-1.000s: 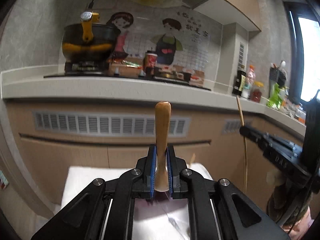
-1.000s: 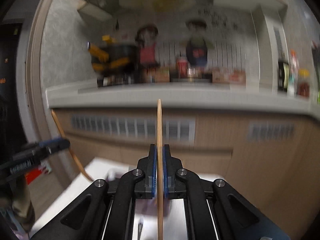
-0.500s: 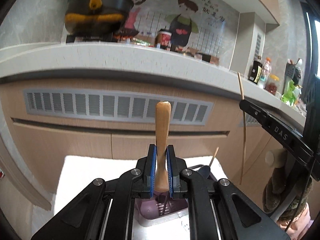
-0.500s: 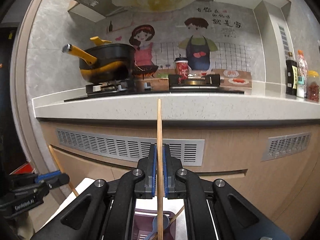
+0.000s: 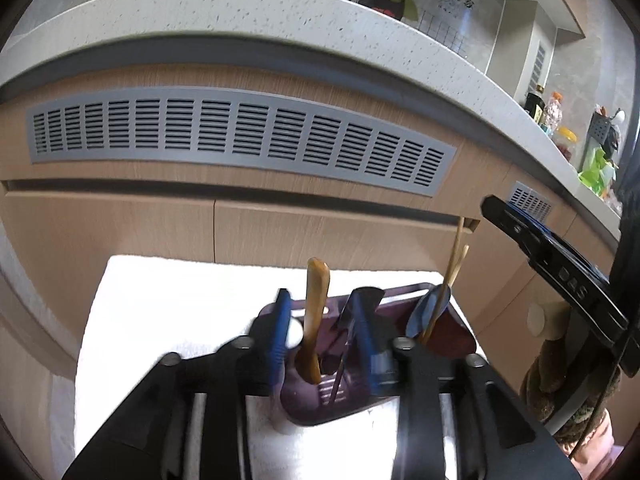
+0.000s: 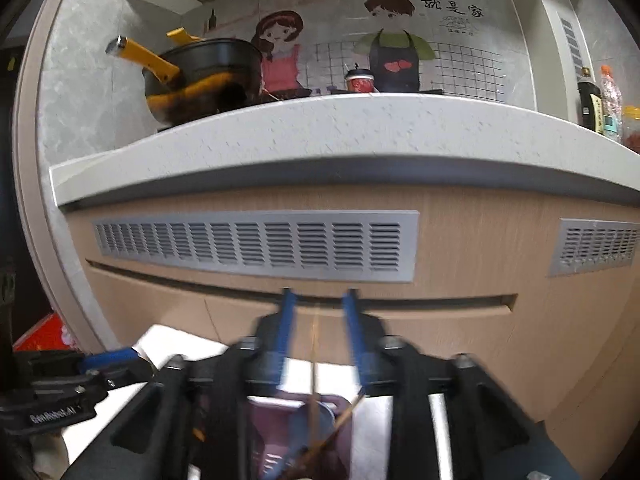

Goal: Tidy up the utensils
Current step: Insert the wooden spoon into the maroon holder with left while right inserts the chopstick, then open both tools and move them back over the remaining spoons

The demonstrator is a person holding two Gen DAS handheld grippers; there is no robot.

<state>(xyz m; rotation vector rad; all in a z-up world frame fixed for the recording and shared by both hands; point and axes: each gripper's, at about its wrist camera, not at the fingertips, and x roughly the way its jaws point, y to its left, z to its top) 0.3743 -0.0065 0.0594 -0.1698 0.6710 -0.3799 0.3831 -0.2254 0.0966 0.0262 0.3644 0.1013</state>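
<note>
A purple utensil holder [image 5: 452,332] stands on a white cloth [image 5: 180,300]. My left gripper [image 5: 324,300] is open right above it. The wooden-handled utensil [image 5: 316,312] stands free between its fingers, its lower end in the holder. A blue spoon [image 5: 428,312] and wooden chopsticks [image 5: 454,264] stand in the holder's right part. My right gripper [image 6: 318,300] is open above the holder [image 6: 280,436]. A thin wooden chopstick [image 6: 315,364] stands loose between its fingers, down in the holder. The right gripper's body shows in the left wrist view [image 5: 560,276].
A kitchen counter edge [image 6: 320,140] and cabinet front with a grey vent grille [image 5: 240,136] rise just behind the cloth. A black pot with yellow handles [image 6: 200,76] sits on the stove. Bottles [image 6: 596,100] stand at the counter's right.
Both grippers have lowered toward the holder and opened. The left let go of the wooden-handled utensil and the right let go of the chopstick; both now stand in the holder.
</note>
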